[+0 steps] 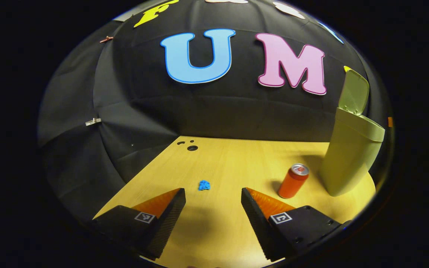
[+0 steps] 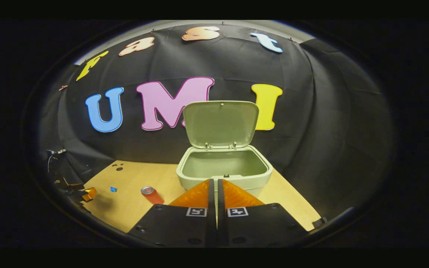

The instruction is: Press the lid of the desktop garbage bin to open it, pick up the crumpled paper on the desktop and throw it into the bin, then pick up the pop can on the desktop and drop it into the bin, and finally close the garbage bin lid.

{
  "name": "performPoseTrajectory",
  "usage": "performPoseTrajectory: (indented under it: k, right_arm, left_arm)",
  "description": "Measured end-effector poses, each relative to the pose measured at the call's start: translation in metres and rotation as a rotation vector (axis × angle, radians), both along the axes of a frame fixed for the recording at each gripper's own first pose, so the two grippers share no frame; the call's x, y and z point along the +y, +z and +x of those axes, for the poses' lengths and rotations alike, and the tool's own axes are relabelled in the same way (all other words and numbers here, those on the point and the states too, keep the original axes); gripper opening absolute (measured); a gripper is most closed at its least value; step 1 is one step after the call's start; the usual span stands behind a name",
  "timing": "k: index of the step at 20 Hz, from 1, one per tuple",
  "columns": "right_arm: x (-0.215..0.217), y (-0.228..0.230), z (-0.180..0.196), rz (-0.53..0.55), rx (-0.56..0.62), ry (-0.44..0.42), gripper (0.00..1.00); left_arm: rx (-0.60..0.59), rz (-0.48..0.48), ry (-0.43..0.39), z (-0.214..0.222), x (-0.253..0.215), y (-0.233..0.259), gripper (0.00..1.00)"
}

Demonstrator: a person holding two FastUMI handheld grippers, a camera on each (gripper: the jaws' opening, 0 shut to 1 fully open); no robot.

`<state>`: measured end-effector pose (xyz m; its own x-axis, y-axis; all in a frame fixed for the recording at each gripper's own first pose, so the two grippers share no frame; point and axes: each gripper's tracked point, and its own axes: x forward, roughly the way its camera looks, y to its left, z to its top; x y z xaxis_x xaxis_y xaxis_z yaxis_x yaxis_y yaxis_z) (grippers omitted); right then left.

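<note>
The left gripper (image 1: 213, 195) gapes wide, small blue crumpled paper (image 1: 204, 185) at twelve o'clock, while the right gripper (image 2: 215, 183), clenched empty, faces the open-lidded pale green plastic bin (image 2: 225, 175).

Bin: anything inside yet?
Right gripper view: the bin has its lid up, and the visible interior walls look bare. The bottom is hidden by the front rim and the shut right claw. Crumpled paper and can sit on the desk.
</note>
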<state>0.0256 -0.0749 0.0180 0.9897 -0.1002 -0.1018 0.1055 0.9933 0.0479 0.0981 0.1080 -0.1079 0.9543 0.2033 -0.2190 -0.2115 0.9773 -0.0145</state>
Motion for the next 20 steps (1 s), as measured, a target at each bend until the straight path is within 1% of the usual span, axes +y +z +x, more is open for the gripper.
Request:
performPoseTrajectory:
  k: [1,4,6,8,9,10,13,15,20]
  right_arm:
    - [0.003,-0.004,-0.004,-0.001,0.006,-0.009,0.07]
    - [0.013,-0.021,-0.015,-0.001,0.049,-0.017,0.63]
    - [0.016,-0.028,-0.024,-0.009,0.067,-0.038,1.0]
    - [0.017,-0.035,-0.032,-0.016,0.089,-0.061,1.0]
    - [0.018,-0.039,-0.036,-0.018,0.101,-0.07,1.0]
    - [0.02,-0.042,-0.04,-0.022,0.112,-0.078,1.0]
    - [0.022,-0.052,-0.048,-0.034,0.148,-0.1,1.0]
    - [0.027,-0.058,-0.052,-0.027,0.169,-0.108,1.0]
    - [0.038,-0.076,-0.06,-0.016,0.223,-0.114,0.99]
  left_arm:
    - [0.01,-0.002,-0.002,0.008,0.008,-0.007,0.96]
    - [0.039,-0.004,-0.012,0.039,0.025,-0.027,0.96]
    - [0.058,-0.016,-0.017,0.062,0.035,-0.04,0.96]
    - [0.085,-0.02,-0.019,0.081,0.043,-0.056,0.96]
    - [0.099,-0.02,-0.023,0.091,0.044,-0.063,0.93]
    - [0.109,-0.017,-0.027,0.099,0.047,-0.069,0.96]
    - [0.144,0.001,-0.046,0.124,0.05,-0.089,0.96]
    - [0.169,-0.012,-0.051,0.137,0.05,-0.101,0.96]
    - [0.203,-0.006,-0.063,0.159,0.056,-0.115,0.96]
